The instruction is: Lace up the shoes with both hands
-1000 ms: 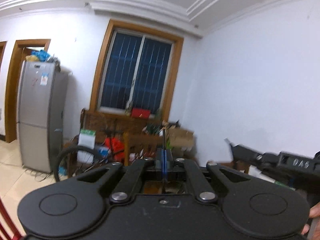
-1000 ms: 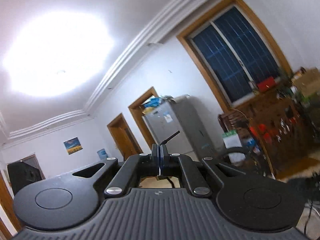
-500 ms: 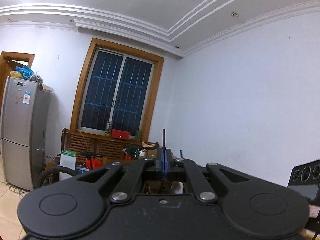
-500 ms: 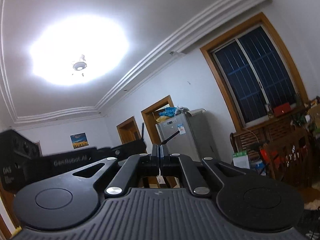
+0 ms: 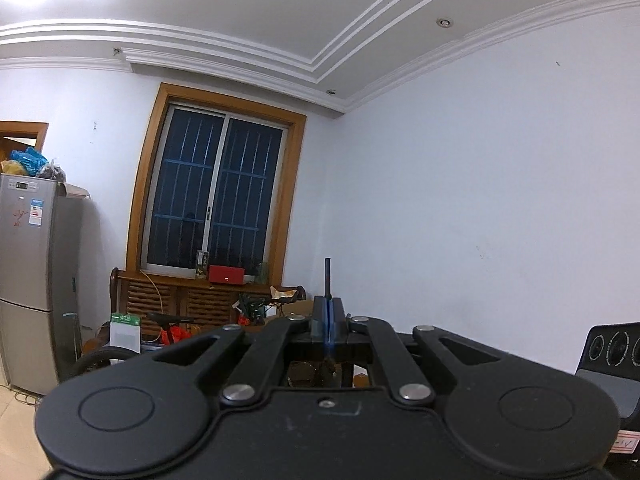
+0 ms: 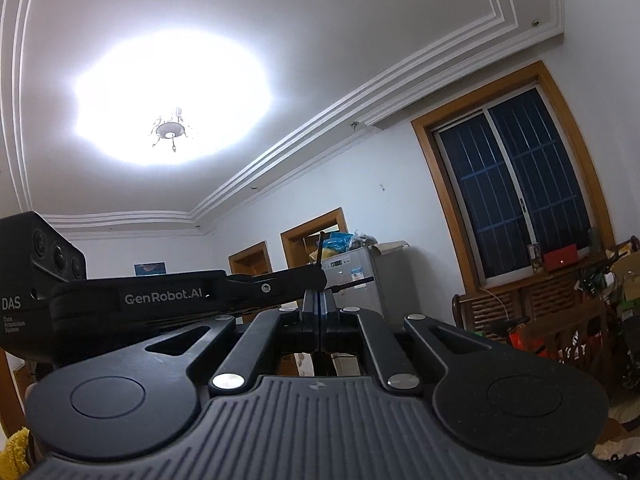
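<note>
Nearest to us, our left hand-held gripper has its 2 fingers pressed together, pinching a thin black lace tip that stands upright out of the pads, with a dark strand hanging below them. Our right hand-held gripper is likewise pressed together on a second lace tip, which pokes out sideways to the right. In the right wrist view the left tool reaches across from the left edge, its nose just beside our right fingers, so the 2 tips sit close and there is little free room between them. The shoe lies outside both views; only these 2 lace ends show. Both tools are held up in open air, nothing touching them to either side. Farther off, a bicycle and clutter crowd the foot of a wooden bench under the dark barred window, where a red box rests on the sill. A grey fridge stands at the left edge with bags heaped on top, beside 2 doorways. The wall to the right is bare, and a lit ceiling lamp glares overhead.
</note>
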Demonstrator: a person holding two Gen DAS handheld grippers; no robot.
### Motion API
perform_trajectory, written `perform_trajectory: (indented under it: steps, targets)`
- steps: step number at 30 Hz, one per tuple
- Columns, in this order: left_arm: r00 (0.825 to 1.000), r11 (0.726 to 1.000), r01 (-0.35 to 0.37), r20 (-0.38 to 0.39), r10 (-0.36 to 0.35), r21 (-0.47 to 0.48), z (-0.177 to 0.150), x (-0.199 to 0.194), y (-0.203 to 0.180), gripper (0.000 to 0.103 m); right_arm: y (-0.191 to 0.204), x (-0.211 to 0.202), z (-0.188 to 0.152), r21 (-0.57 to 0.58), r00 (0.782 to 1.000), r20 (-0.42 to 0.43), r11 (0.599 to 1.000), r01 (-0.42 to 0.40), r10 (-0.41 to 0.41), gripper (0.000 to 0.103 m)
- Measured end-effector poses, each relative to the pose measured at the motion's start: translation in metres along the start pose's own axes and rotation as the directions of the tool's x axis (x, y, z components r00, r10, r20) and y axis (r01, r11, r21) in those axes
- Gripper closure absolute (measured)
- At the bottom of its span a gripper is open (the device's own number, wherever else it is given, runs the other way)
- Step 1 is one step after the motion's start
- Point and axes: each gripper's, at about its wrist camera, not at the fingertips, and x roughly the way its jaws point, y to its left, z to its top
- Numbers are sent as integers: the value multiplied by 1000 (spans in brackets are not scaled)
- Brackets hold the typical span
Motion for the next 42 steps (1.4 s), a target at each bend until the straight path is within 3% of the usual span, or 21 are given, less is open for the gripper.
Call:
perform_trajectory:
  steps: [7,11,13,15,17,18,21,23,24,25,27,31,34,35,37,40,42]
  targets:
    - [1000,1000,-5,-27,5,-2,-12,3,5,101,-5,-3,-4,3,1000,-5,1000,14,-14,102]
    - [993,996,-92,-75,90,-24,-50,-5,25,99,-22,-18,-27,18,996,-48,997,70,-69,102]
    - [980,984,-169,-116,163,-48,-84,-17,44,97,-38,-31,-50,34,989,-99,993,116,-113,102]
    - [947,961,-275,-175,269,-10,-127,-27,58,88,-60,-43,-84,39,965,-191,981,190,-179,102]
    - [895,924,-378,-234,380,52,-172,-38,71,66,-80,-56,-126,34,918,-303,960,277,-254,94]
    - [866,905,-418,-267,423,77,-192,-44,75,54,-89,-62,-149,30,883,-367,946,324,-291,92]
    - [762,858,-502,-414,497,107,-253,-58,90,51,-107,-80,-211,15,766,-526,896,443,-370,76]
    - [719,861,-498,-507,475,100,-281,-60,90,51,-111,-89,-246,11,692,-602,863,506,-398,61]
    - [702,866,-491,-548,456,92,-295,-60,88,51,-112,-92,-262,11,659,-634,847,531,-405,59]
    - [694,879,-470,-582,424,79,-306,-58,83,51,-111,-92,-273,22,647,-652,843,537,-395,59]
    - [688,901,-430,-625,368,57,-319,-52,73,49,-103,-86,-288,-2,639,-674,866,500,-371,58]
    - [693,937,-350,-669,268,11,-333,-32,54,46,-84,-52,-317,-219,617,-709,938,268,-342,48]
    - [683,951,-305,-683,258,54,-338,-15,39,44,-89,-26,-336,-287,614,-723,946,148,-315,48]
    - [677,953,-295,-688,262,72,-341,-11,35,44,-95,-20,-344,-275,618,-730,953,124,-291,54]
    - [664,953,-288,-699,266,89,-349,-8,30,44,-104,-8,-355,-270,626,-730,957,105,-275,56]
    - [639,952,-292,-721,269,96,-359,-1,28,44,-117,7,-367,-276,614,-729,951,143,-304,55]
    - [620,950,-299,-737,269,96,-365,4,28,44,-123,5,-374,-218,625,-731,962,164,-272,56]
